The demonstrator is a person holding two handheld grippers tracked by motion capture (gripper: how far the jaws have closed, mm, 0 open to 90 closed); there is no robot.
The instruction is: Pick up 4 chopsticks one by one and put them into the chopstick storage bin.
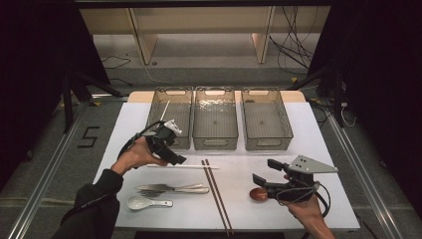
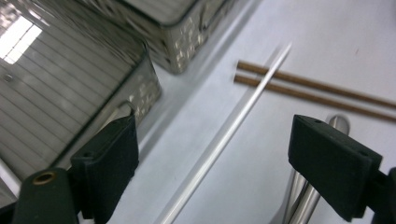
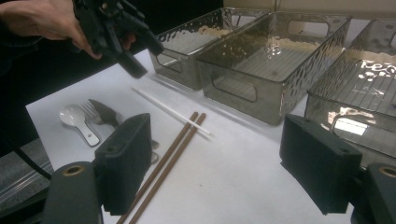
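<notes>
My left gripper (image 1: 168,149) hovers open just above a thin white chopstick (image 1: 181,167) that lies on the white table (image 1: 298,144) in front of the left bin (image 1: 170,117). In the left gripper view that white chopstick (image 2: 224,135) runs between the open jaws of my left gripper (image 2: 215,161). A second white stick (image 1: 164,110) leans inside the left bin. My right gripper (image 1: 267,172) is open near the table's front right, with nothing between its jaws (image 3: 219,172). A pair of brown chopsticks (image 1: 217,195) lies in the middle.
Three clear grey bins stand in a row at the back: the left one, a middle one (image 1: 215,118) and a right one (image 1: 266,119). A metal fork and spoon (image 1: 171,189) and a white ceramic spoon (image 1: 147,202) lie front left. A small brown object (image 1: 258,194) sits by my right gripper.
</notes>
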